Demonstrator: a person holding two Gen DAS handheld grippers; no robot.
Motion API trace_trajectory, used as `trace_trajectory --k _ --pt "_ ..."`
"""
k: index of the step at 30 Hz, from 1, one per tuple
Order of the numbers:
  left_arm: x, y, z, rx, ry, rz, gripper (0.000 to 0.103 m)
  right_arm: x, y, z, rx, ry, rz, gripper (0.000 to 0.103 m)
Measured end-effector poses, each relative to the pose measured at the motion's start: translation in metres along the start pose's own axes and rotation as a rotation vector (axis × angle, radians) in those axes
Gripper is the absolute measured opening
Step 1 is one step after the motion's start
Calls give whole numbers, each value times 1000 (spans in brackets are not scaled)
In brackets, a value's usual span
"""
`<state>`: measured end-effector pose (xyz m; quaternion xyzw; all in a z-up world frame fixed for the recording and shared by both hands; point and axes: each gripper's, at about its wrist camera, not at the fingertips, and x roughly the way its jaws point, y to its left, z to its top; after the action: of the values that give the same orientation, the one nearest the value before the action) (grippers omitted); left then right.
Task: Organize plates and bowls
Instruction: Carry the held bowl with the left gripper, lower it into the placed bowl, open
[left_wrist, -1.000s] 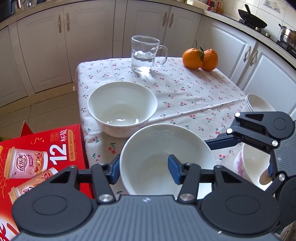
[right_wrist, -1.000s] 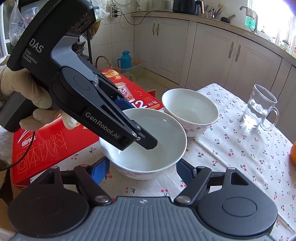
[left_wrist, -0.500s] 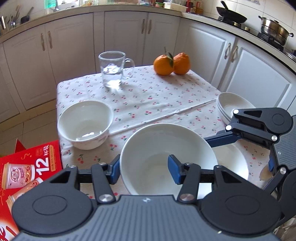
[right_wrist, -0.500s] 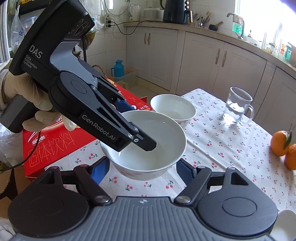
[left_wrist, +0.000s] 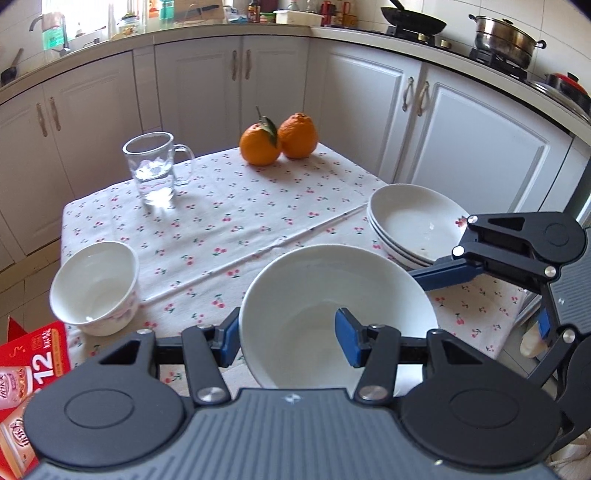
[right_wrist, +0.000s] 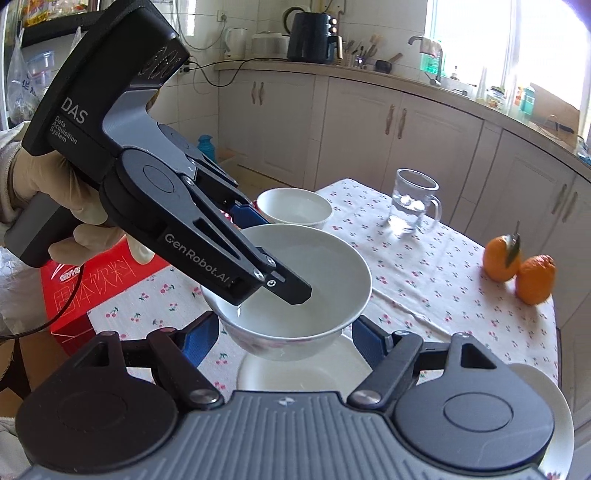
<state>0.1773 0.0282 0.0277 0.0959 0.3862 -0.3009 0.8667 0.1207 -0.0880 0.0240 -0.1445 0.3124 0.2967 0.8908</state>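
My left gripper (left_wrist: 286, 338) is clamped on the rim of a white bowl (left_wrist: 332, 310), empty, held above the table (left_wrist: 258, 206) near its front edge. My right gripper (right_wrist: 280, 338) sits half-open around that bowl's base; can't tell if it's touching. Empty stacked plates (left_wrist: 410, 225) at the right edge, glass mug (left_wrist: 153, 168) holds a little water.

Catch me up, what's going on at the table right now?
A person is tidying bowls with a hand-held gripper in each hand. The left hand-held gripper is clamped on the rim of a white bowl and holds it above the cherry-print tablecloth. The right hand-held gripper flanks that bowl, jaws apart. A stack of shallow dishes sits to the right, a second bowl to the left, a glass mug and two oranges behind.
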Motion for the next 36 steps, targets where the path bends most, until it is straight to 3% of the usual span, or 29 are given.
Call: trace_trajectory --k 13,36 --pt "27 -23 -7 21 31 -32 52 -3 -18 -34 72 41 4 83" --pt "40 -28 -15 78 37 -10 52 10 -24 -49 95 78 34 83"
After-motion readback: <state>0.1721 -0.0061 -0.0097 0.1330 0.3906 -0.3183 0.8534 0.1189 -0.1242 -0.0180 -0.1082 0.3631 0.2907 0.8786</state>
